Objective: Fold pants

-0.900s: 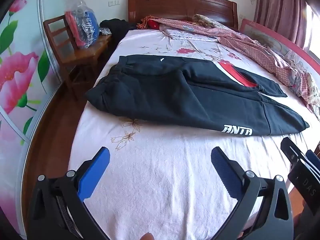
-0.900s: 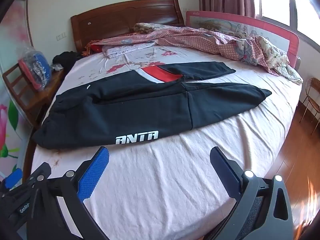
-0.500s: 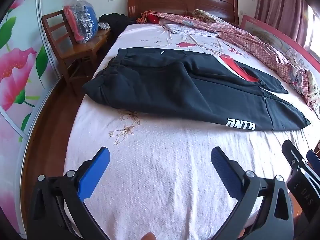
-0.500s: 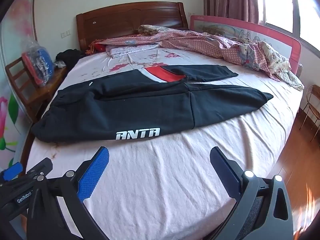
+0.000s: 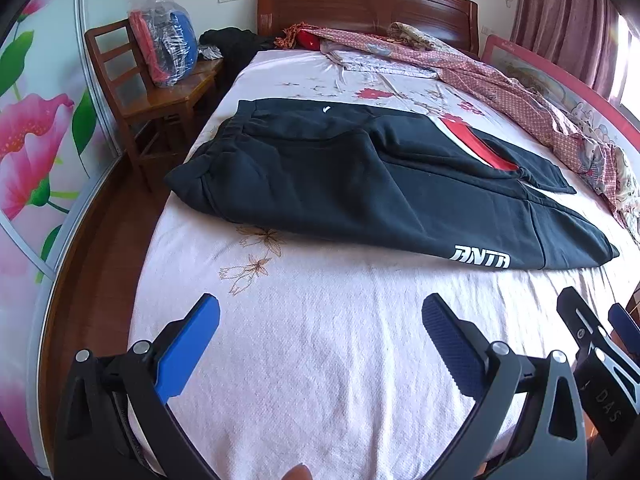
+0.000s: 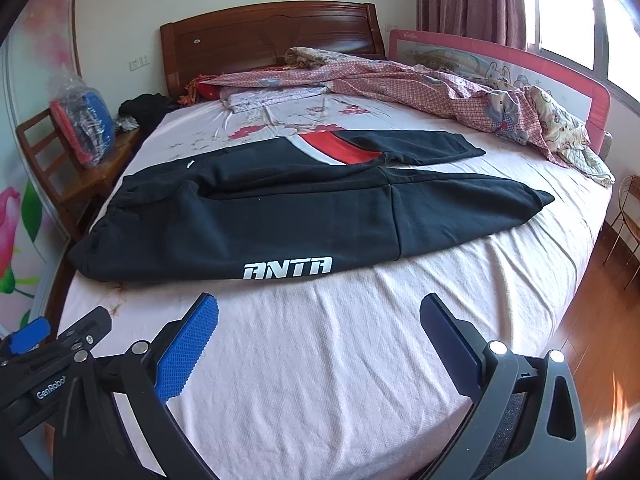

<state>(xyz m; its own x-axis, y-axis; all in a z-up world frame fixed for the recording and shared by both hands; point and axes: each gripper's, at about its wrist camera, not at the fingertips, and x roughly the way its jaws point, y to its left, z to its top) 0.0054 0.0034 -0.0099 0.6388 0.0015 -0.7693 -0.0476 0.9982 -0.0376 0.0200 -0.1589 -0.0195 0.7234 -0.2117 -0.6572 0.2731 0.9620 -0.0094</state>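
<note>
Left wrist view: left claw (image 5: 320, 324) released, blue pads (image 5: 188, 350) spread wide over bare pink sheet, nothing between them. Part of right claw (image 5: 600, 340) just beside, at lower right edge. Right wrist view: right claw (image 6: 318, 320) likewise released, hanging above the near edge of the bed (image 6: 360, 360), clear of the cloth. Further on, black pants (image 6: 280, 216) spread flat across the middle of the bed, waistband toward the left side, 2 legs toward the right, white lettering on the near leg, red panel on the far one. Beyond, crumpled checked quilt (image 6: 440, 88) along the far side. Farthest back, wooden headboard (image 6: 272, 36); wooden chair (image 5: 152, 96) with bagged bundle beside the bed.
</note>
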